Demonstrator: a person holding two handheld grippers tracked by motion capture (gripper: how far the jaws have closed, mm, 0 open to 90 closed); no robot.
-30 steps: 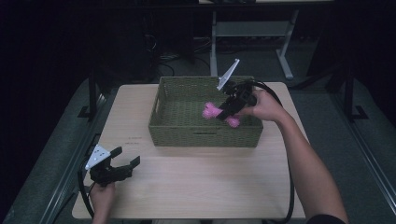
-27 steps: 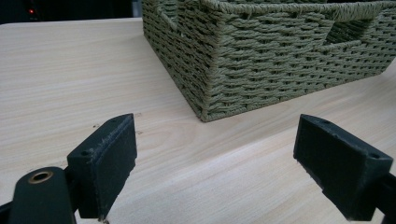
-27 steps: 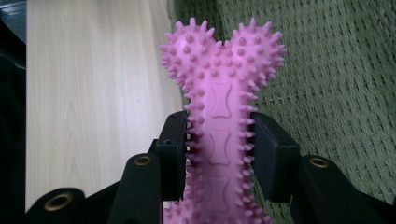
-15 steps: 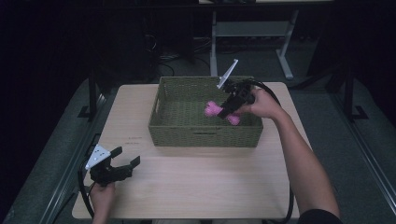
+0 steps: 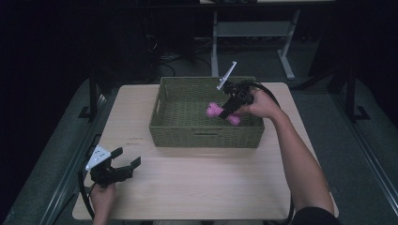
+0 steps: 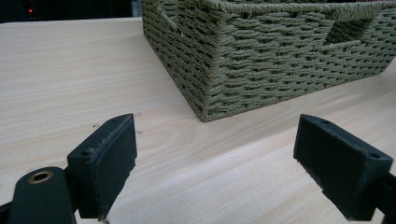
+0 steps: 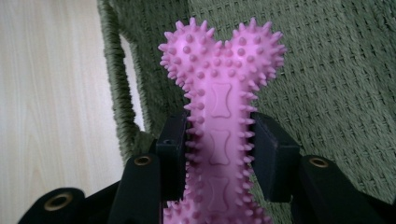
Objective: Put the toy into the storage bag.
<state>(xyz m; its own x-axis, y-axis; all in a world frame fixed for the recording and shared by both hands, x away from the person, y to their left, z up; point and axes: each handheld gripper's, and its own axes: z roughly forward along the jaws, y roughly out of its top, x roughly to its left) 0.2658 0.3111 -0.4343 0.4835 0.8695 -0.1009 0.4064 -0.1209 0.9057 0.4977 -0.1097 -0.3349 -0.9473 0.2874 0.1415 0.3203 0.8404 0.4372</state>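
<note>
We see a pink spiky bone-shaped toy clamped at its shaft, held over the right half of the woven green basket, which sits toward the table's far edge.

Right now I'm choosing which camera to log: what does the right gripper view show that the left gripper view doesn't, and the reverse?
Right gripper view: a pink spiky bone-shaped toy clamped by its shaft between the right gripper, over the basket's woven inside. Left gripper view: the left gripper open with nothing between its jaws, low over the table, facing the basket's outer corner. Both share the green woven basket and the light wooden table.
</note>
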